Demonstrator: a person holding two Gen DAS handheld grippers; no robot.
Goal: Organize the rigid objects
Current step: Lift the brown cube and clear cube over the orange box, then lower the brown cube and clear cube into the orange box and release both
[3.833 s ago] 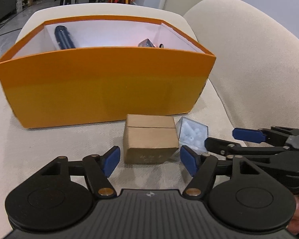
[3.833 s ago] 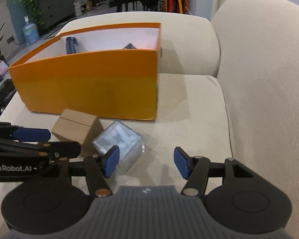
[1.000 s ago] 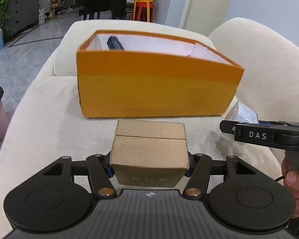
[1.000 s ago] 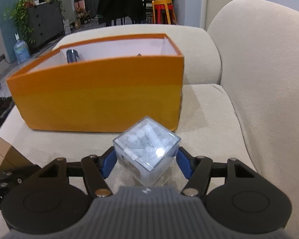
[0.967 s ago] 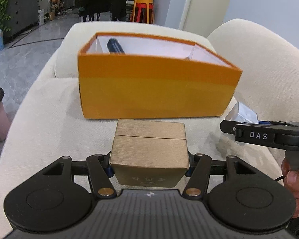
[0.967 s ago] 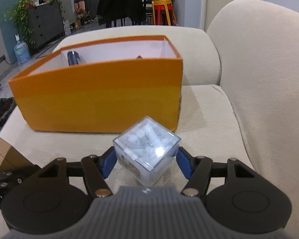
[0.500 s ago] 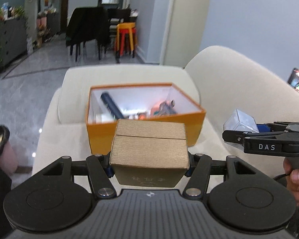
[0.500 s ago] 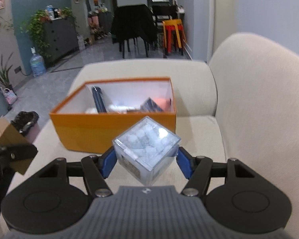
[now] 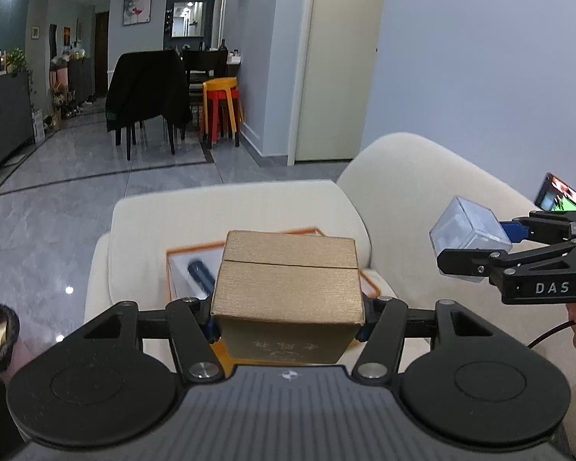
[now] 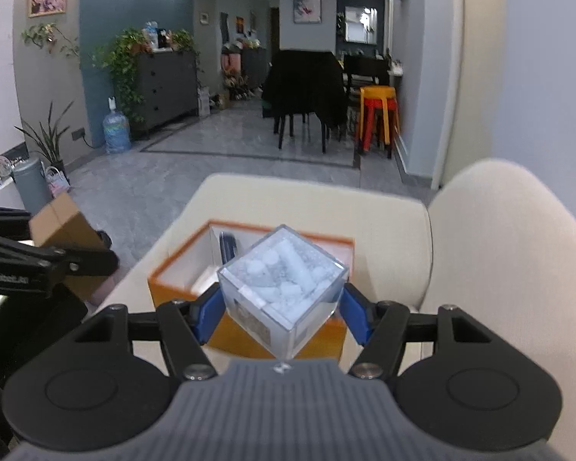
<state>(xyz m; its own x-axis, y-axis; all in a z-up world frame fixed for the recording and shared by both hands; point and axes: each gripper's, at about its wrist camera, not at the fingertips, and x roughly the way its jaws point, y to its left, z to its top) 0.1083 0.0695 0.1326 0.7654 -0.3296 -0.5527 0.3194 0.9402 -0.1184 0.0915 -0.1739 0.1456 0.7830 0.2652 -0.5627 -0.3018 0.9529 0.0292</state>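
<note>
High above the cream fabric sofa seat [image 10: 388, 230], both loads hang in the air. The left gripper [image 9: 288, 319] has its jaws clenched on a tan cardboard box with a seam across its top [image 9: 288, 280]; the right gripper [image 10: 282, 311] has its jaws clenched on a clear plastic cube filled with small white pieces [image 10: 282, 288]. Each pair of pads presses on opposite sides of its load.

By my judgement the step in hand is the carry: both items are lifted clear and are on their way to the open orange cardboard bin with a white lining [image 10: 172, 272], which sits on the seat below and ahead of both grippers. It already holds a dark blue cylinder [image 9: 201, 274] lying against its left inner wall, plus other items too blurred to name.

The next move calls for bringing each load forward over the bin's open mouth, lowering it past the rim, and only then easing the jaws apart. The two grippers are side by side, so one going in first would likely avoid a clash above the opening.

The cardboard box is nearly a cube, with no marked long axis; it sits level, its seamed top up and its printed face toward the left wrist camera. The plastic cube is turned about its upright, one vertical edge toward the right wrist camera, its top face roughly level.
</note>
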